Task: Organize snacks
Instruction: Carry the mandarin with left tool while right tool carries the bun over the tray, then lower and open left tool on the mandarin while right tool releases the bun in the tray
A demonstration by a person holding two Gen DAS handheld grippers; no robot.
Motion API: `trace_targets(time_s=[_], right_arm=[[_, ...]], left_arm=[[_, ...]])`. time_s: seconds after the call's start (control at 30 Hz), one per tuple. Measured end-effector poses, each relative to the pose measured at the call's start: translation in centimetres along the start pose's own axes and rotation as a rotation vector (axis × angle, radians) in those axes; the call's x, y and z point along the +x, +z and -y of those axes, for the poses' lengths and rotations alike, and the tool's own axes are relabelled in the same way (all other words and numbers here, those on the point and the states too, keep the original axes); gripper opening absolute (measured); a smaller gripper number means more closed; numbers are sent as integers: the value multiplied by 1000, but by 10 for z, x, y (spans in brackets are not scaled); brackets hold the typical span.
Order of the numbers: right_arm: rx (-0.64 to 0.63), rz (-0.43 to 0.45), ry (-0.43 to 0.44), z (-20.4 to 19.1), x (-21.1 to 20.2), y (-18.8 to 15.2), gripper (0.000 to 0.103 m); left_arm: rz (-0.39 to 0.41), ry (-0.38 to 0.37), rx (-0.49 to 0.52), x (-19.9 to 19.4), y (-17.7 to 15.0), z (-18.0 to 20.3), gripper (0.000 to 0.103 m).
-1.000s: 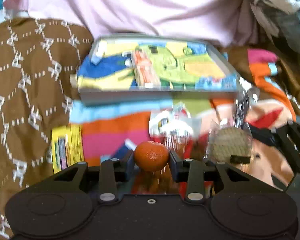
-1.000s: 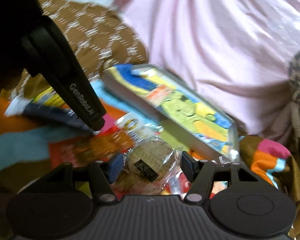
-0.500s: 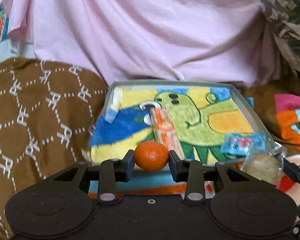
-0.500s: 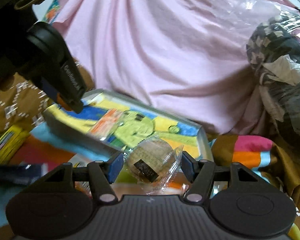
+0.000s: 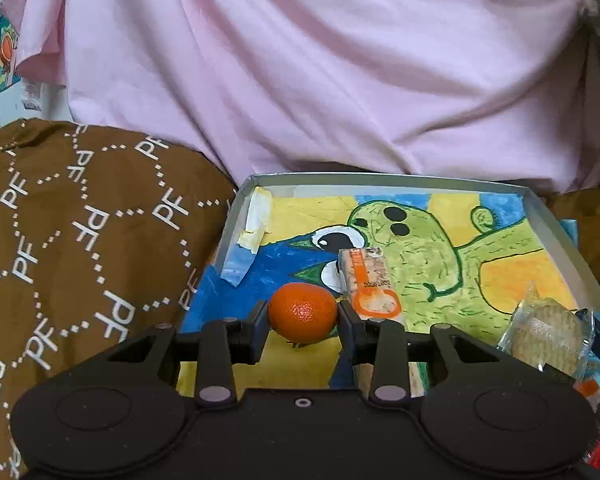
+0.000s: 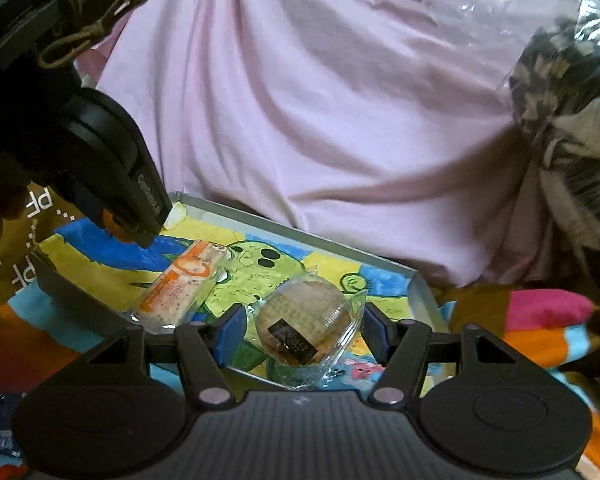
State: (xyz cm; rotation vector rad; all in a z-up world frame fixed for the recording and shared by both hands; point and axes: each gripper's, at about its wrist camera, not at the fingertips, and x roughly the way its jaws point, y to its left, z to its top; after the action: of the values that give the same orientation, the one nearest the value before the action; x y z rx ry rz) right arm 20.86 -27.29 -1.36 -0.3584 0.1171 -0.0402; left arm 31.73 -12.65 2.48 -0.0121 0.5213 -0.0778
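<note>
My left gripper (image 5: pixel 302 324) is shut on a small orange mandarin (image 5: pixel 302 312) and holds it over the near left part of a shallow grey tray (image 5: pixel 380 179) lined with a bright cartoon drawing. An orange-and-white wrapped snack bar (image 5: pixel 368 284) lies in the tray. My right gripper (image 6: pixel 304 336) is shut on a round biscuit in clear wrap (image 6: pixel 300 330), over the tray's (image 6: pixel 283 229) near right side. The bar (image 6: pixel 183 284) and the left gripper (image 6: pixel 111 168) also show in the right wrist view. The wrapped biscuit (image 5: pixel 548 336) shows at the right of the left wrist view.
Pink cloth (image 5: pixel 320 72) hangs behind the tray. A brown patterned blanket (image 5: pixel 71 240) lies to the left. Striped colourful fabric (image 6: pixel 540 328) lies to the right. A bag of patterned cloth (image 6: pixel 572 128) sits at the far right. A small pink-printed packet (image 6: pixel 360 370) lies in the tray near the right gripper.
Both grippers have lifted and moved forward with their snacks, from above the loose packets in front of the tray to over the tray itself.
</note>
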Motion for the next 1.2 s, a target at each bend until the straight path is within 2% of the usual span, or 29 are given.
trace_targets(time_s=[0.4, 0.5, 0.6, 0.67, 0.73, 0.83, 0.97, 1.1, 1.2], right_arm=[[85, -76, 55, 6, 27, -6, 65], [87, -78, 60, 6, 27, -6, 69], [89, -81, 59, 5, 28, -5, 78], [90, -78, 60, 5, 27, -4, 86], [89, -77, 60, 4, 27, -3, 88], [87, -75, 62, 3, 26, -2, 94], [64, -59, 60, -1, 21, 3, 102], [32, -33, 51, -6, 11, 10, 103], [38, -23, 42, -7, 2, 16, 103]], left_arm=[[-38, 26, 2, 27, -7, 6, 39], [-58, 27, 4, 31, -10, 7, 39], [-63, 30, 1, 32, -11, 8, 40], [-60, 28, 1, 31, -11, 8, 46], [-57, 27, -2, 30, -10, 8, 48], [-52, 35, -10, 27, -9, 5, 57], [-43, 49, -61, 18, -5, -6, 80], [-3, 65, -81, -2, -1, -16, 96], [32, 70, -72, -21, 1, -21, 102]])
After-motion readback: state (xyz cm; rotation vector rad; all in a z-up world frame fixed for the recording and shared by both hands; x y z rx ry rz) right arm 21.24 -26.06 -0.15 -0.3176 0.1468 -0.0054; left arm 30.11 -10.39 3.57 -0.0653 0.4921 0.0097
